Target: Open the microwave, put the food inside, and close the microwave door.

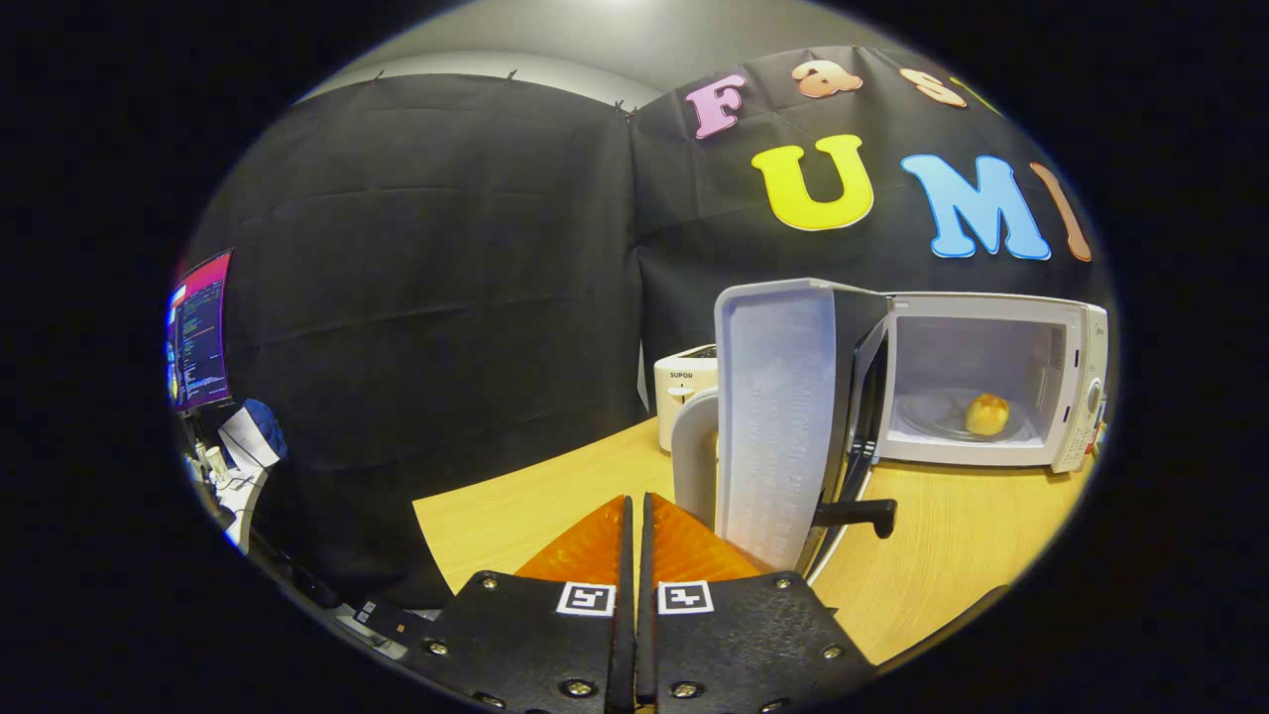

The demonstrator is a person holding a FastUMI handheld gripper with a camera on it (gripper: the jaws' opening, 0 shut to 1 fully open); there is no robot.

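Note:
A white microwave (1076, 387) stands on the wooden table beyond my fingers to the right. Its door (778, 426) is swung wide open, edge-on, just ahead of my fingers and slightly right of them. Inside, a small golden bun (987, 414) rests on the glass turntable plate (932, 421). My gripper (635, 501) is shut with nothing between its fingers, the tips close beside the door's outer face; I cannot tell whether they touch it.
A white appliance (684, 392) sits on the wooden table (525, 506) behind the door, to the left of the microwave. Off the table's left edge are a lit monitor (198, 332) and a cluttered desk (238, 446).

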